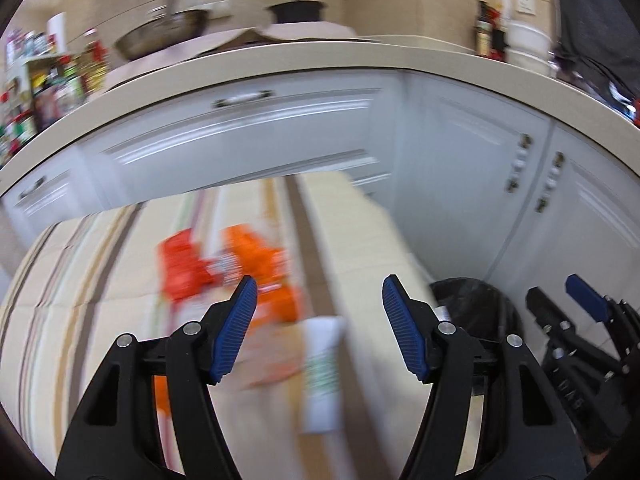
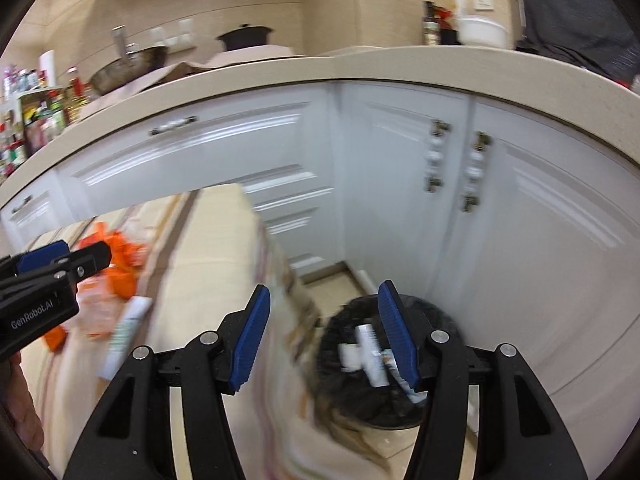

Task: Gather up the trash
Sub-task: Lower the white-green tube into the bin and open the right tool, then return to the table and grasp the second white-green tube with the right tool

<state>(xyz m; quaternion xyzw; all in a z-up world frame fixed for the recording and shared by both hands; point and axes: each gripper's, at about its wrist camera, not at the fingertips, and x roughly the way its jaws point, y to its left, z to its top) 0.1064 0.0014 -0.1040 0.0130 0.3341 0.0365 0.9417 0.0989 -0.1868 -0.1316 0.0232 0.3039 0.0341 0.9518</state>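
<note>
While both frames are motion-smeared, here's what reads:

Left gripper (image 1: 316, 294): jaws apart, nothing between the blue pads.
Right gripper (image 2: 324, 304): jaws apart, empty; it hangs above the black-lined round trash bin (image 2: 436, 412), which sits ahead and below it on the floor, already holding white scraps.
Remaining trash: crumpled orange plastic wrappers (image 1: 244, 264) and a white tube with green print (image 1: 322, 372), both on the cream striped tablecloth (image 1: 80, 280).
Key relation: the tube lies directly below and between the left jaws, long axis roughly along the pointing line; the wrappers are just ahead, left of centre.
Nearer hand: left, clearly; my call is it takes the next pick.
Grip note: jaws probably need to straddle the tube across its width.
Unclear: wrapper count and edges are blurred; the tube's near end is cut off by the gripper body.
</note>
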